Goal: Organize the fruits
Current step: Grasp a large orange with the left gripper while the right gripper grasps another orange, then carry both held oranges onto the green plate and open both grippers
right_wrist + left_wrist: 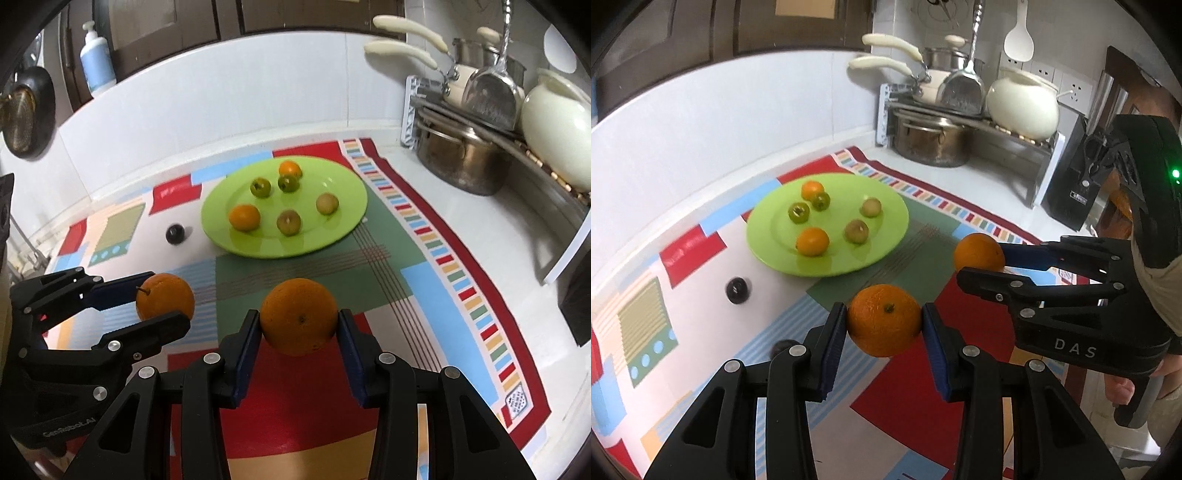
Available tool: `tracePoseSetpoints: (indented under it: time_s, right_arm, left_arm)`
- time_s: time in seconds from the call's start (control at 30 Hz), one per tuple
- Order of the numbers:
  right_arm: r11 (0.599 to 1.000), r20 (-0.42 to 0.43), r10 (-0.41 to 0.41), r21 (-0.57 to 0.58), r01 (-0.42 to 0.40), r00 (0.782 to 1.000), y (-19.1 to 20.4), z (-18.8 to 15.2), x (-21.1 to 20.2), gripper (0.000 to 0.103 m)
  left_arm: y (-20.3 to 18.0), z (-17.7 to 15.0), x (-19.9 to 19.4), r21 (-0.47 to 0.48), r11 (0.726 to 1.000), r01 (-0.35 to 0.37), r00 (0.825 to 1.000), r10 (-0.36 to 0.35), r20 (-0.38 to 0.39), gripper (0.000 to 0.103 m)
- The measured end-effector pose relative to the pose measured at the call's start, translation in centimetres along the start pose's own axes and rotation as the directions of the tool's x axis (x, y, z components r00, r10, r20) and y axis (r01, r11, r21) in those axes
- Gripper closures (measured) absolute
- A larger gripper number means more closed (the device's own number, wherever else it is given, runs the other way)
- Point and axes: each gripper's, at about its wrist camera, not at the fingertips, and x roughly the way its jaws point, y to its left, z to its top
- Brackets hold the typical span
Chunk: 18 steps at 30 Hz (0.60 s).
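Both wrist cams look fwd-down along own tool, close; both share green plate (827, 225) (284, 206).

Right hand-held gripper (298, 325) clamping an orange (298, 315), green plate (343, 225) of small fruits beyond

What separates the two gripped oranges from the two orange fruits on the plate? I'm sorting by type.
The gripped oranges, one in the left gripper and one in the right gripper, look bigger and hang above the cloth; the orange fruits look smaller and lie on the green plate. All four are round and orange.
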Motion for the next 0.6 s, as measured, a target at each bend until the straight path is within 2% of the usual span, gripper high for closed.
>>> tracePoseSetpoints:
  time_s: [0.6]
  right_arm:
    - [1.0, 0.115, 0.01, 0.003, -0.011, 0.993, 1.3, 4.8, -1.9, 0.06]
  left_arm:
    - [2.2, 4.2, -2.3, 0.008, 0.998, -0.069, 0.991, 0.067, 0.113, 0.062]
